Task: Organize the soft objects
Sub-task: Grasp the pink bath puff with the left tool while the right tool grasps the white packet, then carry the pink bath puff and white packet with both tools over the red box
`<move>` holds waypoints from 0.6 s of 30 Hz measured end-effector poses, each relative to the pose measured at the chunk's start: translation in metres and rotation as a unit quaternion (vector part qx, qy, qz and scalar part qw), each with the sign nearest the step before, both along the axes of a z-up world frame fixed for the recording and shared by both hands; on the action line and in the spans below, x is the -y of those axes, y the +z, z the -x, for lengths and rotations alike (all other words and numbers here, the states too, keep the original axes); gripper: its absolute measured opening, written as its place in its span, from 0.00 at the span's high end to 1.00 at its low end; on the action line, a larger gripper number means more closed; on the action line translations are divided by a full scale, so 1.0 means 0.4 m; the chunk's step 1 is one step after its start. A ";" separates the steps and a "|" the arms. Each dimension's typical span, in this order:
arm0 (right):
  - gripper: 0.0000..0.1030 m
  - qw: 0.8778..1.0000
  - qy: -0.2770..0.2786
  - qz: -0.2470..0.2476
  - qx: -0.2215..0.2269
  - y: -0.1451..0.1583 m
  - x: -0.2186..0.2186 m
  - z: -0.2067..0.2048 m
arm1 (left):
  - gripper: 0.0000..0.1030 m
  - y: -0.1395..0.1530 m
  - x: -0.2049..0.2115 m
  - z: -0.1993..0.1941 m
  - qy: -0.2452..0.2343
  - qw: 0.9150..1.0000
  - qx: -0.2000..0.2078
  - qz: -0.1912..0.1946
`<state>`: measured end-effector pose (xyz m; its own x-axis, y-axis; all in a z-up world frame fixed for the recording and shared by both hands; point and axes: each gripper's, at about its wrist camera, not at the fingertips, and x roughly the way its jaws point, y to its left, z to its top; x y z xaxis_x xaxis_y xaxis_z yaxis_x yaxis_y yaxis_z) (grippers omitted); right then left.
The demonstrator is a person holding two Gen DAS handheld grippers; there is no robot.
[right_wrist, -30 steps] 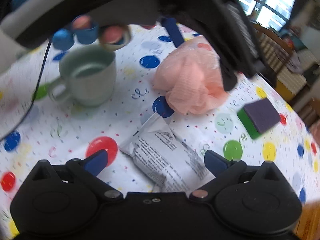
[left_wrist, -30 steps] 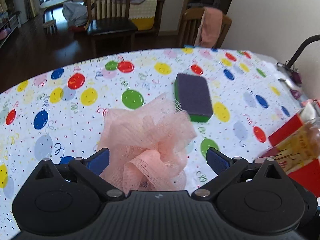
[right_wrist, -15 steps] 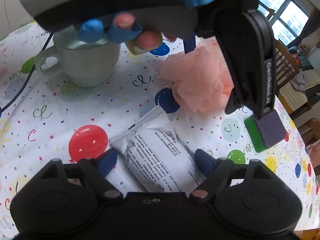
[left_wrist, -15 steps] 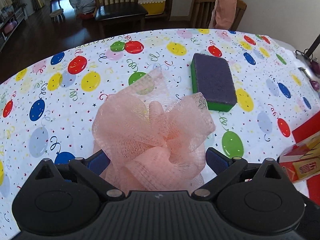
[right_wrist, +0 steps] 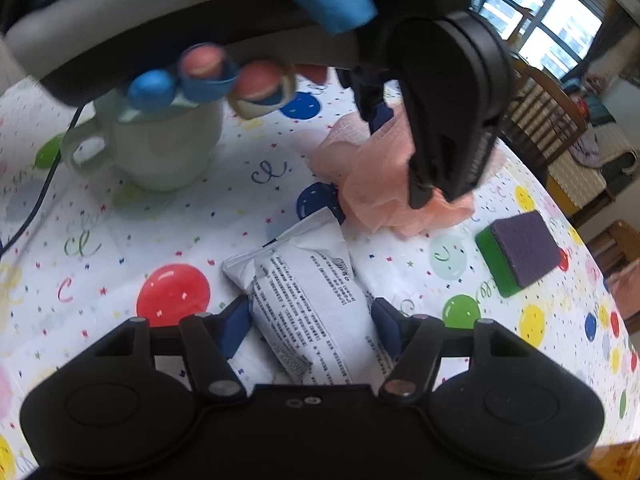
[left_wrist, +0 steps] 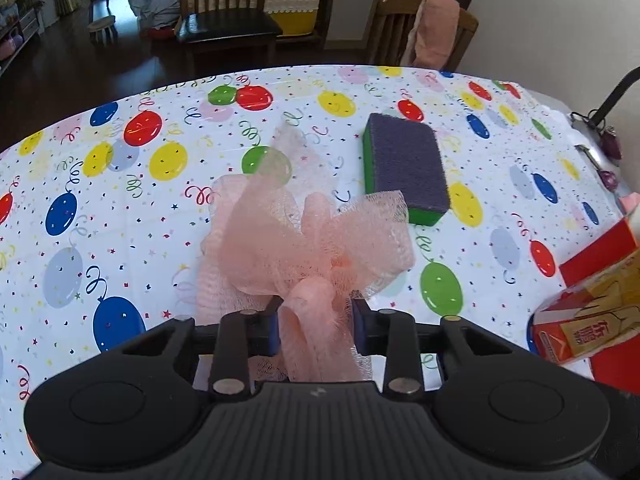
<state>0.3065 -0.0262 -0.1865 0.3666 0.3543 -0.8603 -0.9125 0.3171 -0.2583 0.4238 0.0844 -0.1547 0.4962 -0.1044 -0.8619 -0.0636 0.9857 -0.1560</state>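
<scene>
Your left tongs are closing on the pouf; squeeze its knotted core. Right tongs are closing around the packet; centre it first.

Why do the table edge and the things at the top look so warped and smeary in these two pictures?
Left wrist view: sharp, but the fisheye lens bows the table edge. Right wrist view: the mug and hand are blurred, the window glares, the packet stays readable.

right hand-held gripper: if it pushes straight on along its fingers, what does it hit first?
The white packet. It already lies between the closing jaws of the right hand-held gripper, so further travel likely presses it into the tablecloth. The pink mesh pouf lies beyond it.
</scene>
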 end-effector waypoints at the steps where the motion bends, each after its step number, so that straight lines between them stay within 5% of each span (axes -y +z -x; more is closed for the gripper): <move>1: 0.38 1.000 -0.012 -0.006 -0.005 0.007 0.002 -0.004 | 0.73 0.003 0.000 0.004 0.000 1.000 0.002 0.001; 18: 0.45 0.986 -0.133 -0.097 -0.032 0.145 0.106 0.035 | 0.80 0.131 -0.005 0.105 0.019 0.997 0.070 0.014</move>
<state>0.2924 -0.0686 -0.1283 0.4167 0.4130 -0.8098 -0.8026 0.5855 -0.1143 0.3816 0.0864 -0.1021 0.6150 -0.1061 -0.7814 -0.0761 0.9783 -0.1927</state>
